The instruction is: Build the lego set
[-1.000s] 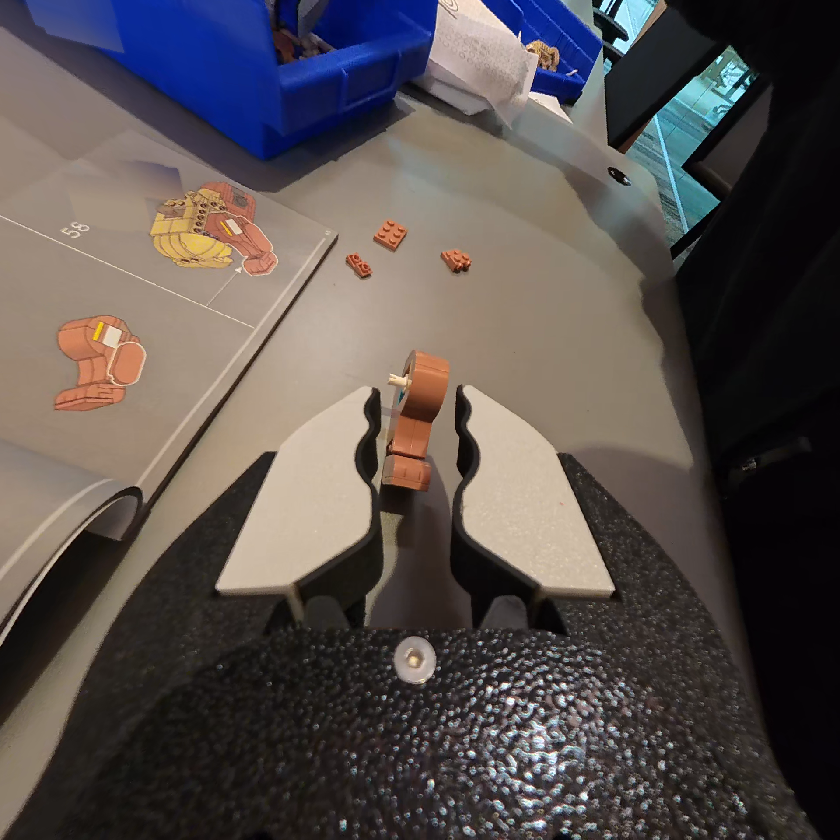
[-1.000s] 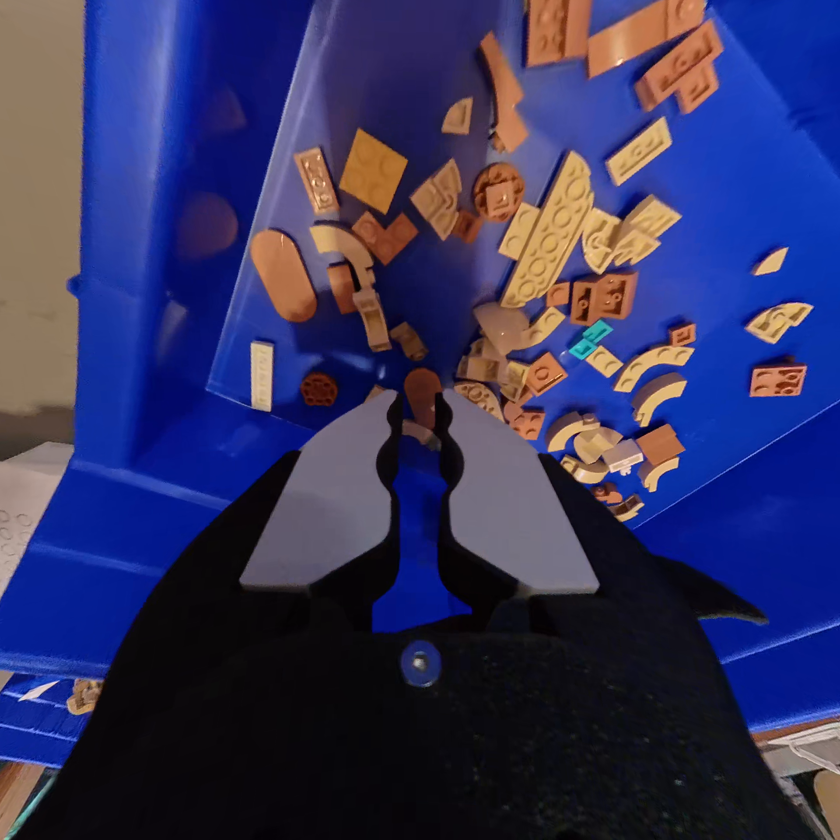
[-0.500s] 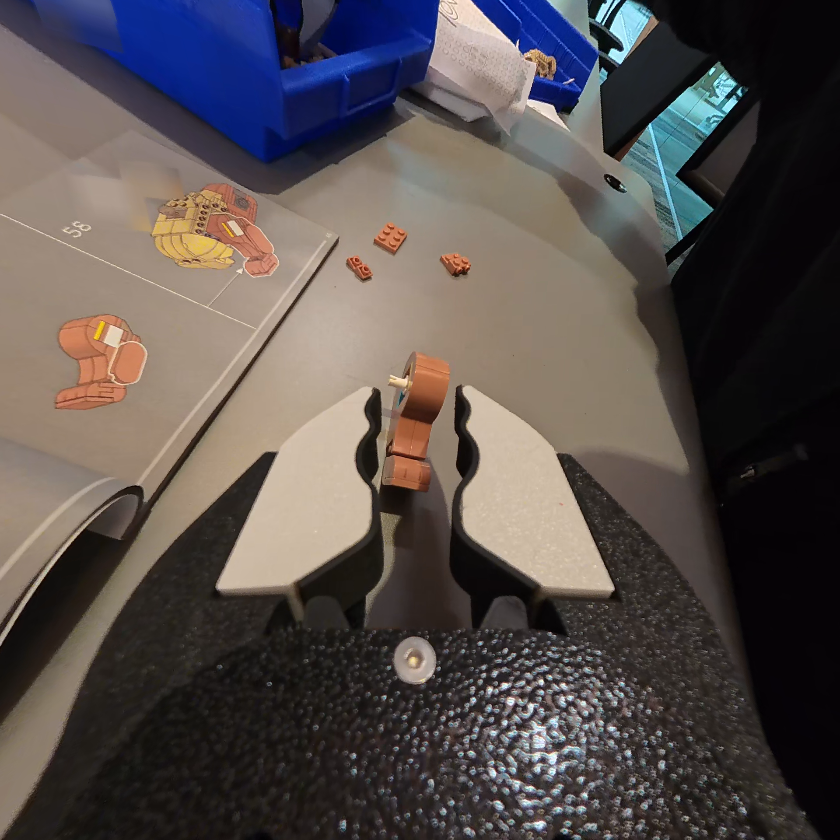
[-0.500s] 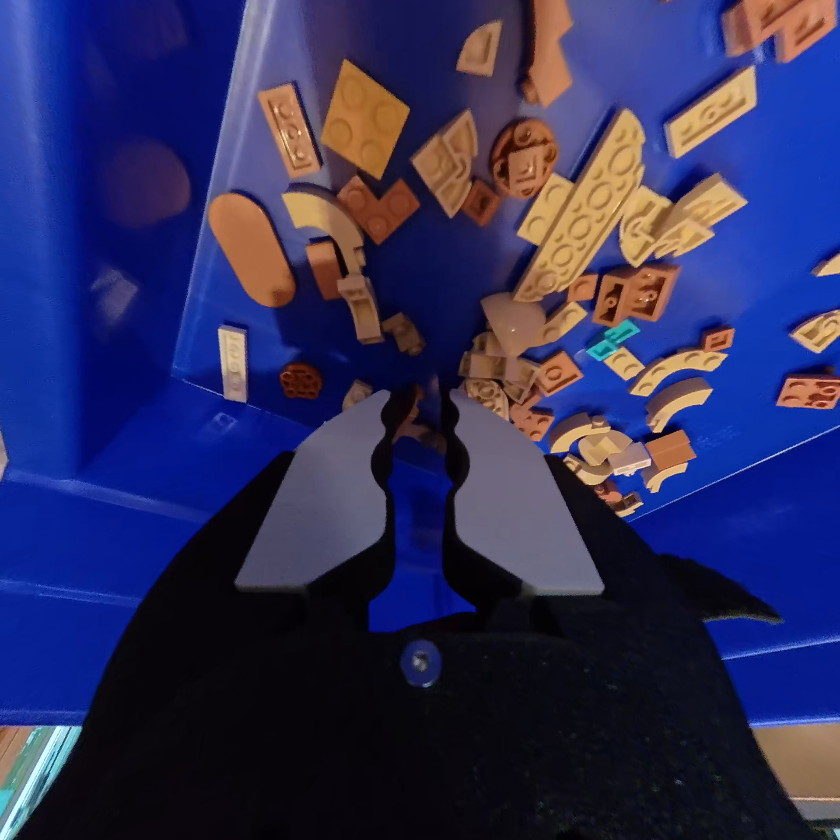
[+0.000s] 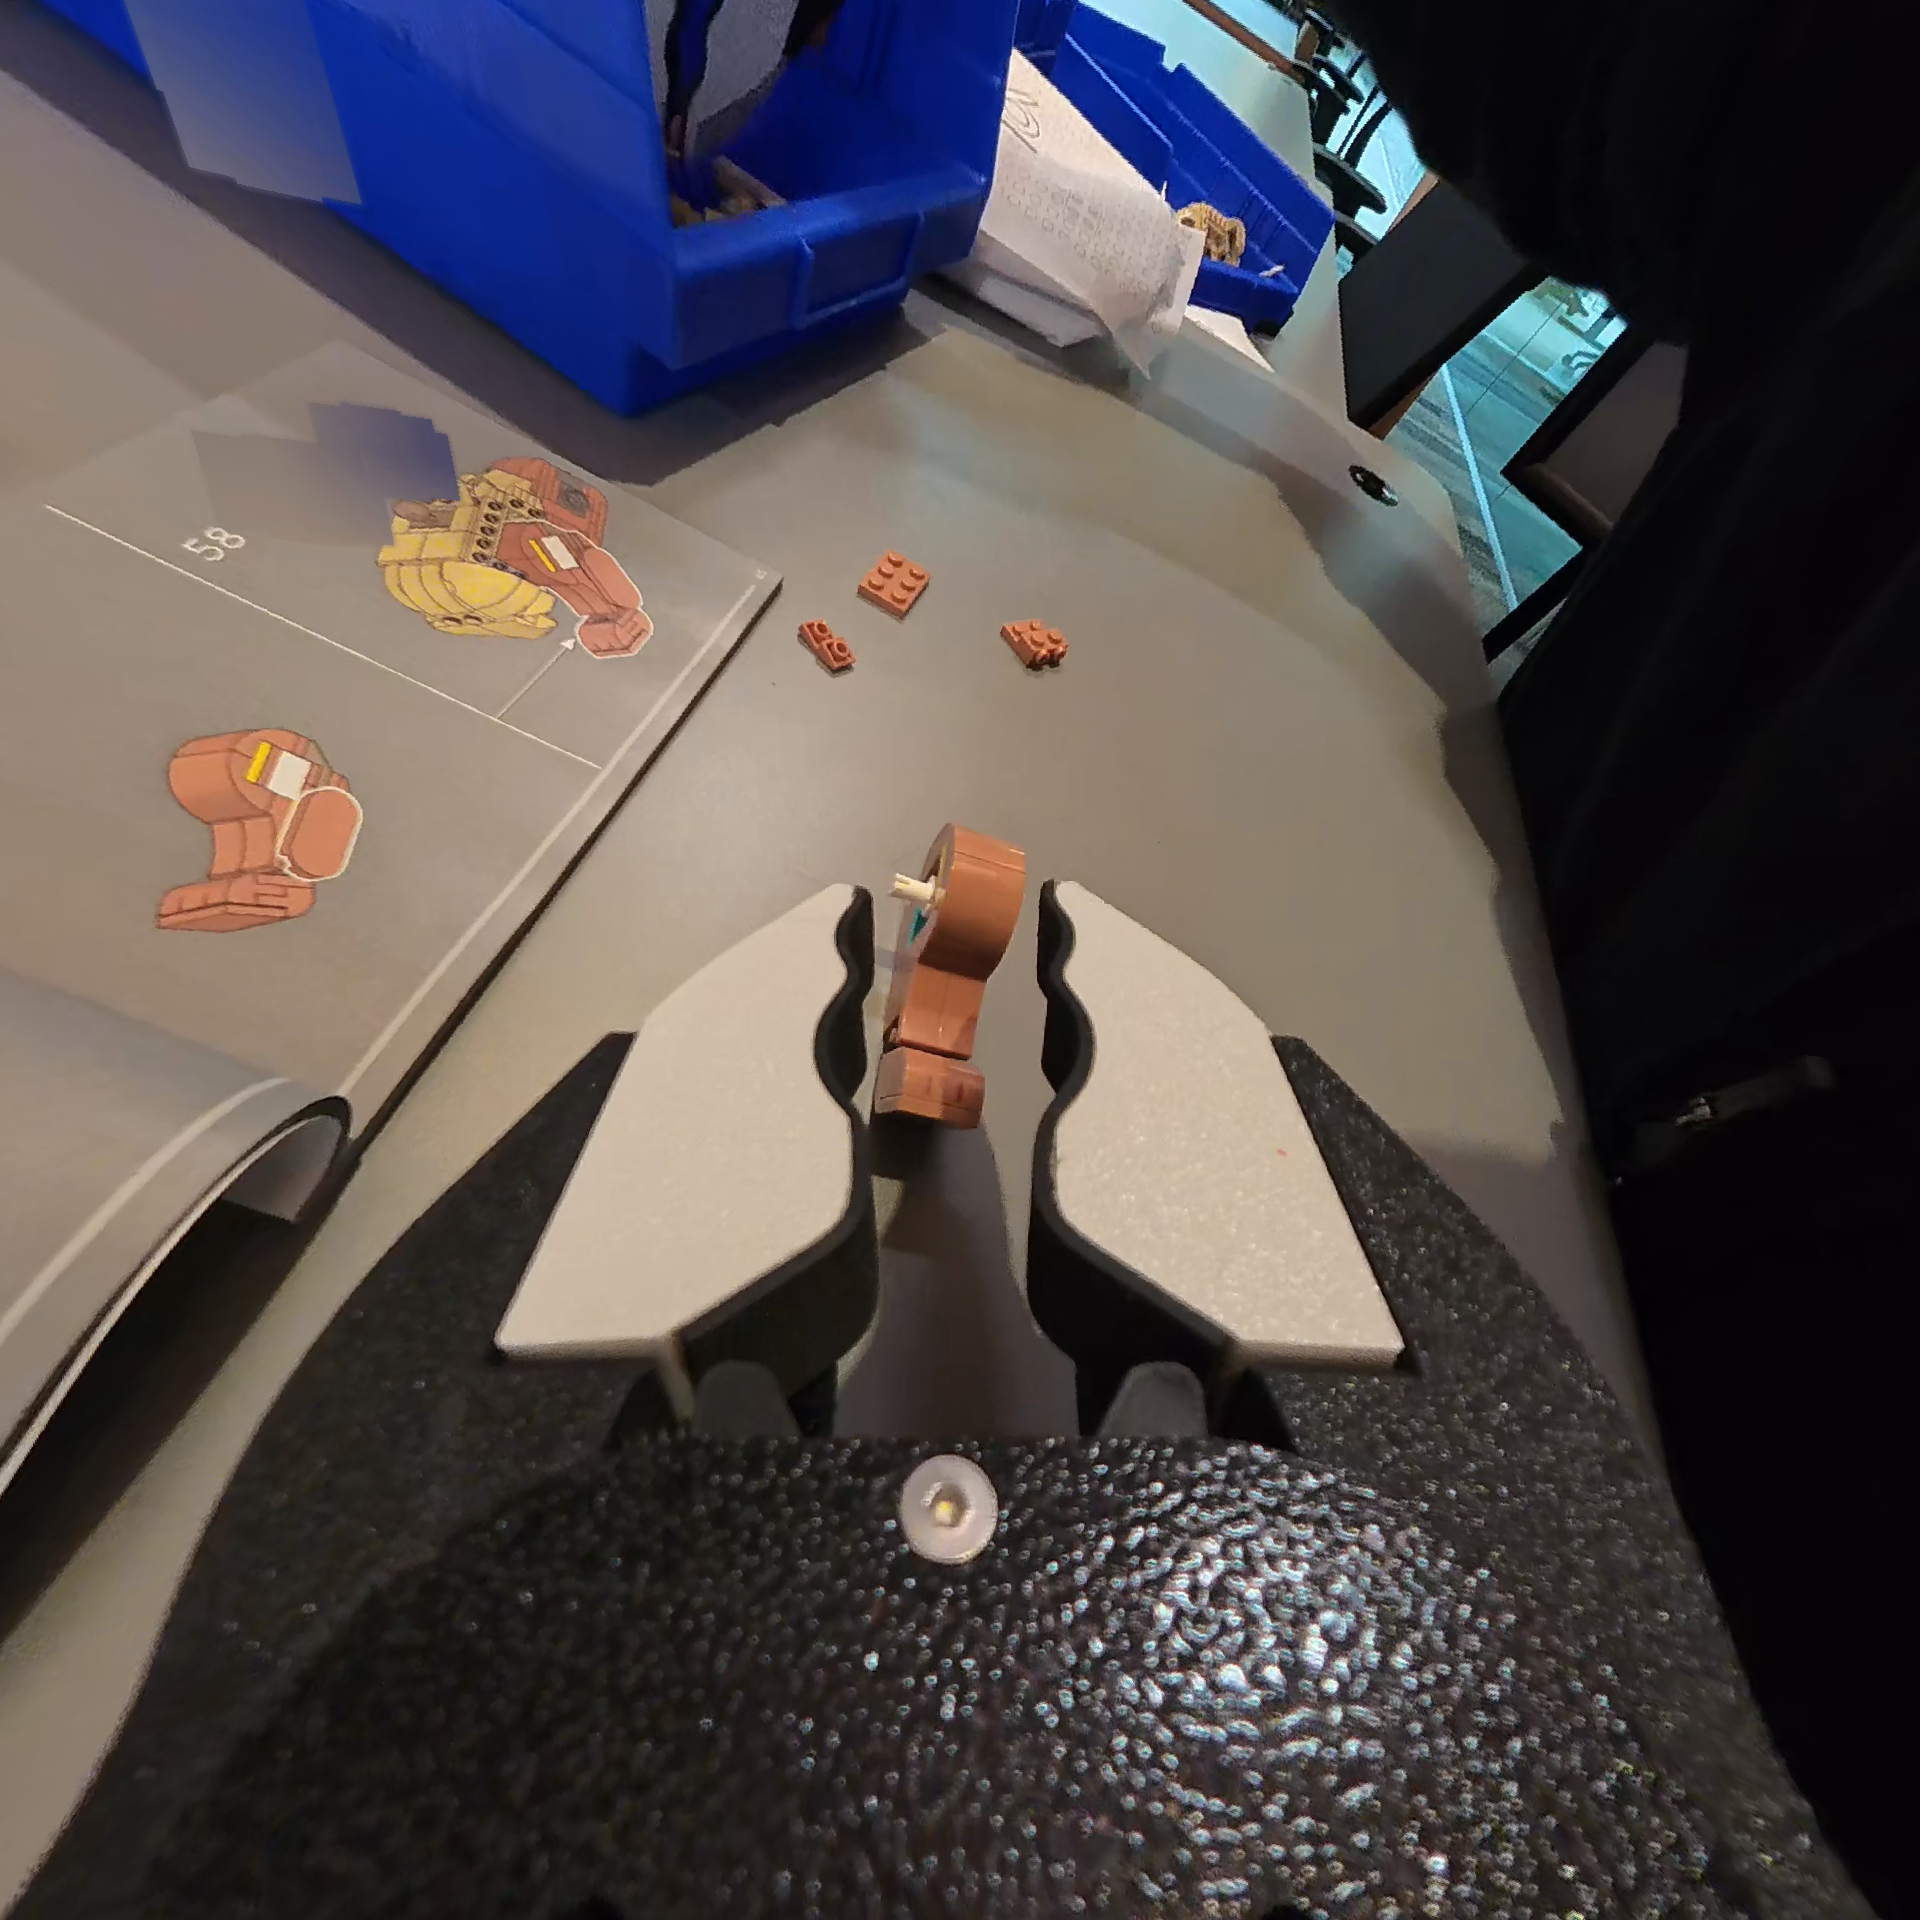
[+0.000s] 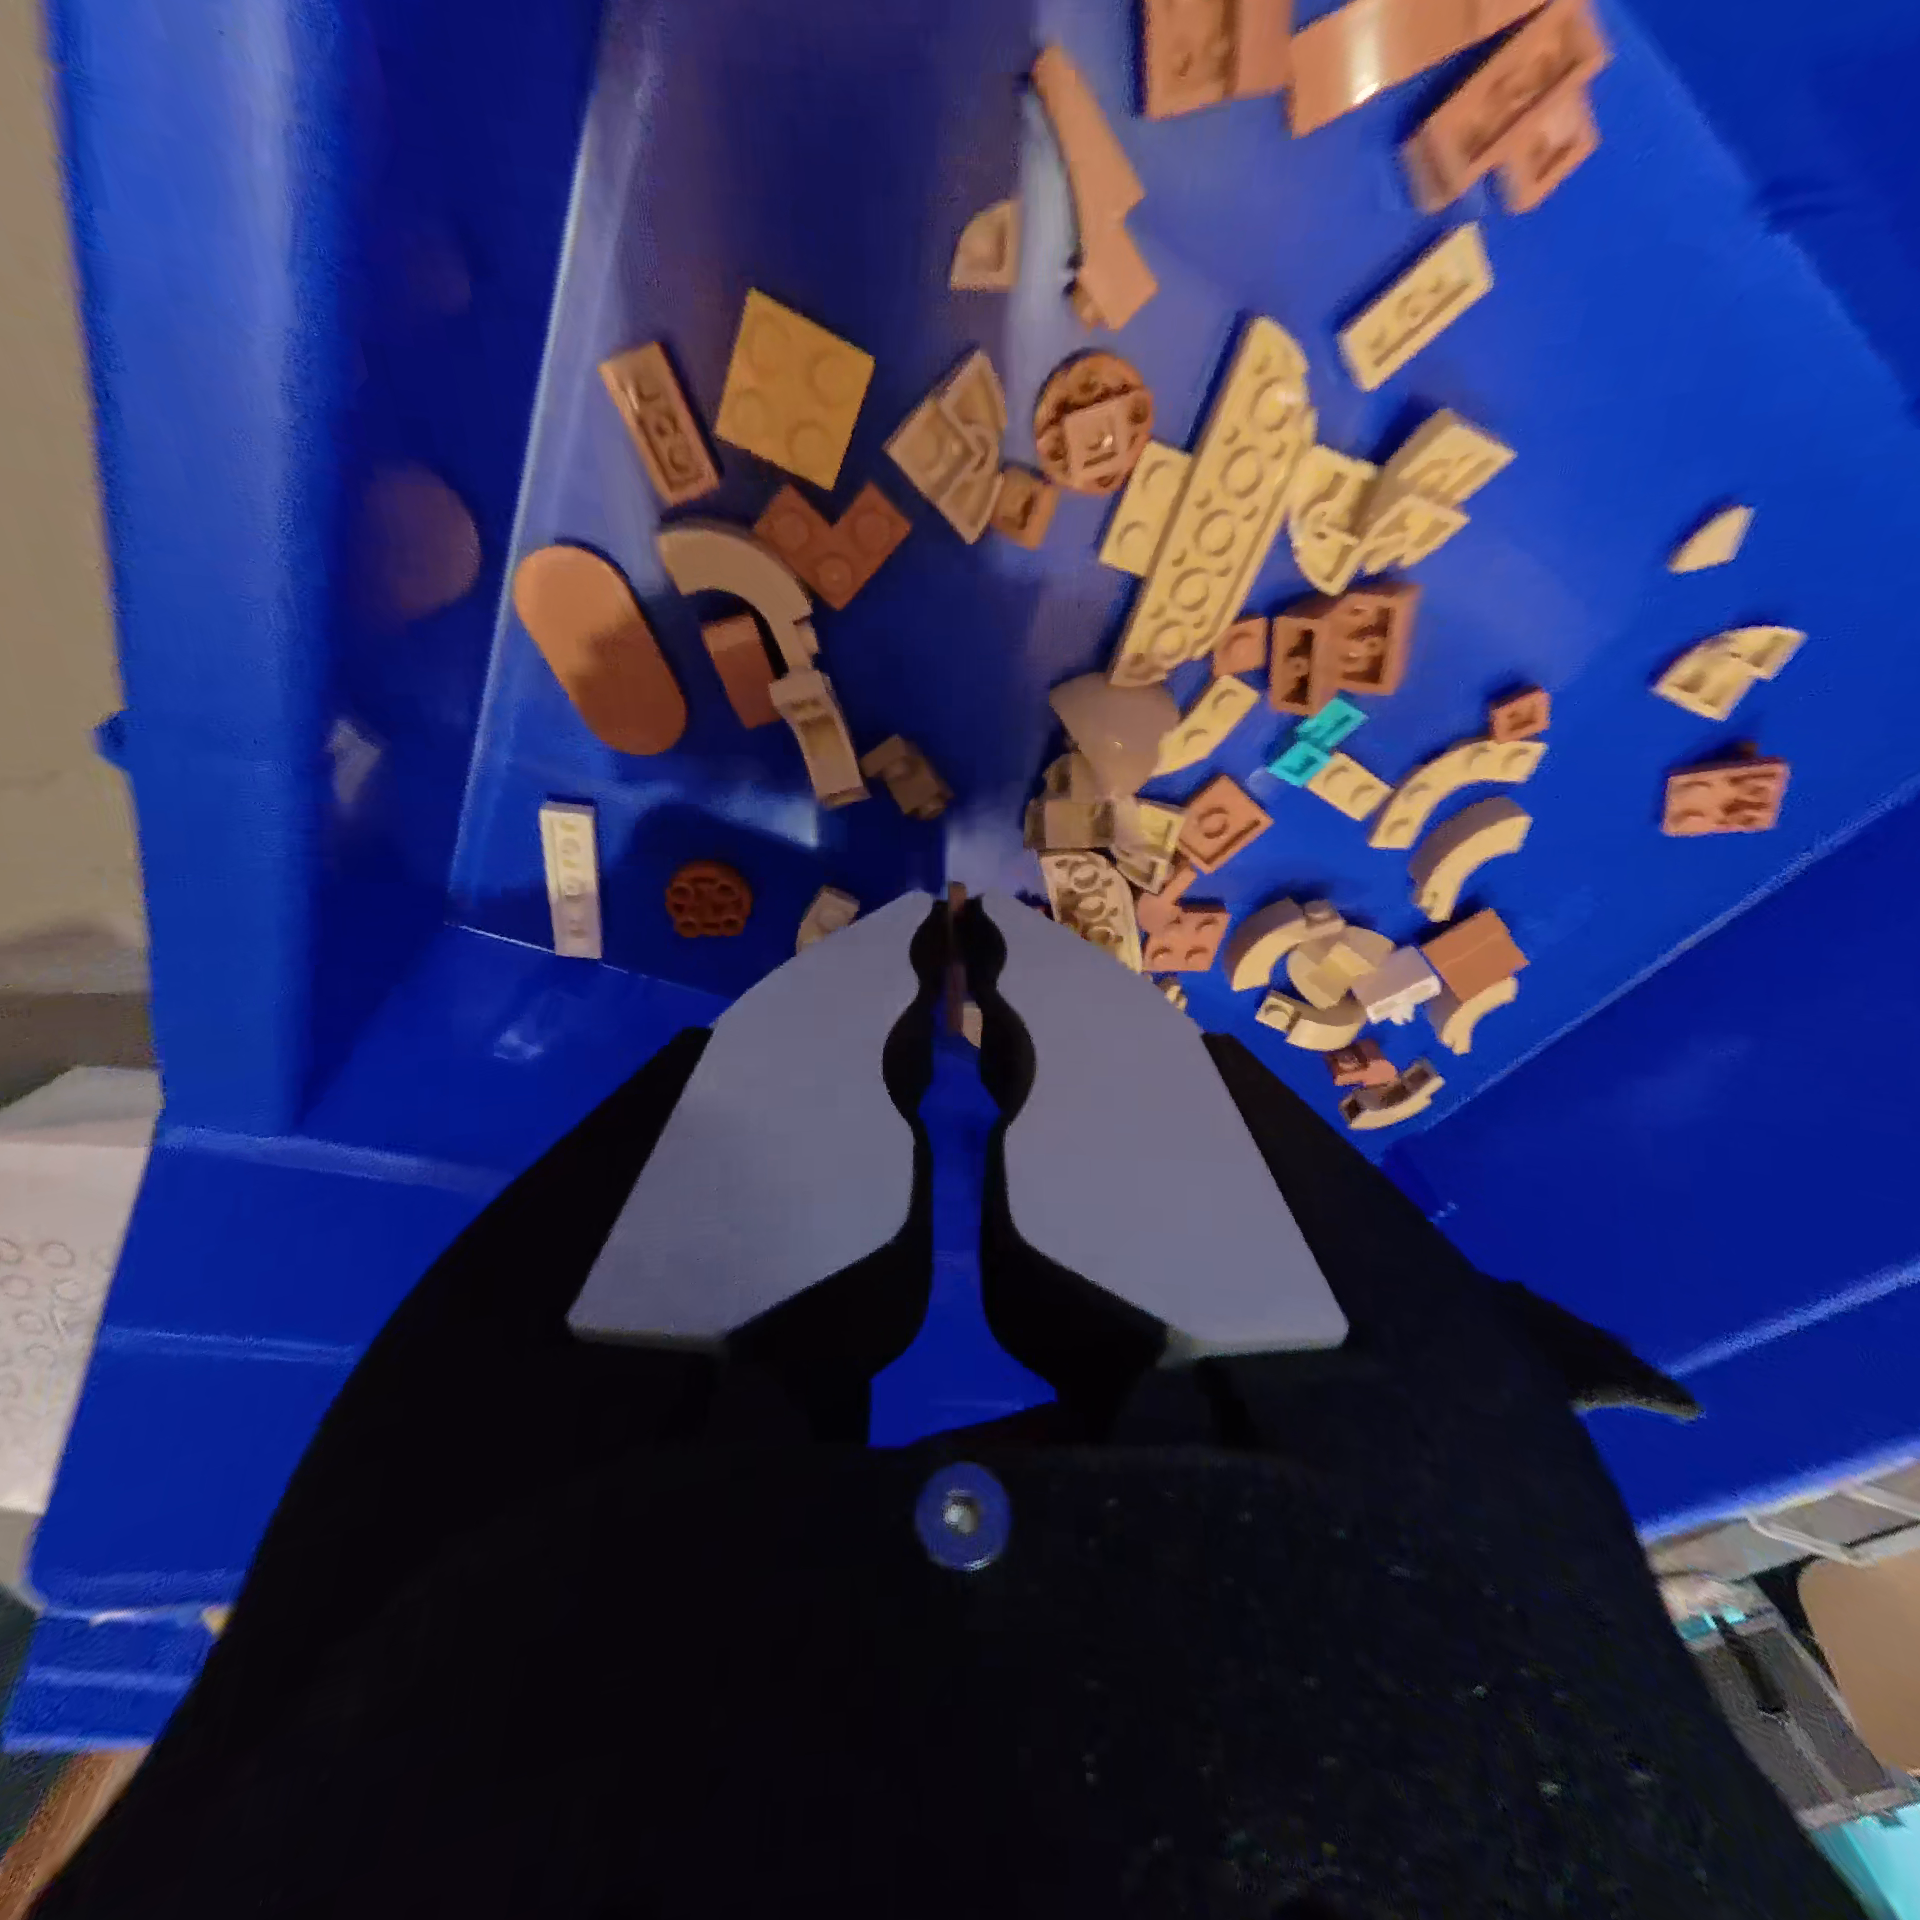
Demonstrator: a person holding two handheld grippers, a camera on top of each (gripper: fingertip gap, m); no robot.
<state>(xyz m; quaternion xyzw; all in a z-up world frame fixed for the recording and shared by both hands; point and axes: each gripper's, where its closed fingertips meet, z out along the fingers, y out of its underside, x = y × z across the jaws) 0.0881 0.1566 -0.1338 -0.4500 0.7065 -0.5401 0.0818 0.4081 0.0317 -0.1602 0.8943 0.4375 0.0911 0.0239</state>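
Observation:
My left gripper (image 5: 951, 920) is shut on a small brown brick assembly (image 5: 961, 935) with a white pin on its side. It holds the assembly tilted a little above the grey table (image 5: 1195, 779). My right gripper (image 6: 954, 920) is inside a blue bin (image 6: 312, 727), over a scatter of tan and brown pieces (image 6: 1205, 540). Its fingertips are shut on a thin brown piece (image 6: 953, 977) seen edge-on.
An open instruction booklet (image 5: 312, 779) lies at the left of the table. Three small brown bricks (image 5: 894, 584) lie beyond the left gripper. Blue bins (image 5: 582, 177) and white paper (image 5: 1081, 239) stand at the back. The table edge runs along the right. The gap from one gripper's tips to the other's is roughly 35 cm.
My right gripper's jaws opened a little, pushed down among the pieces, then closed on the thin brown piece. The left gripper drifted slightly, still holding the brown assembly the same way.

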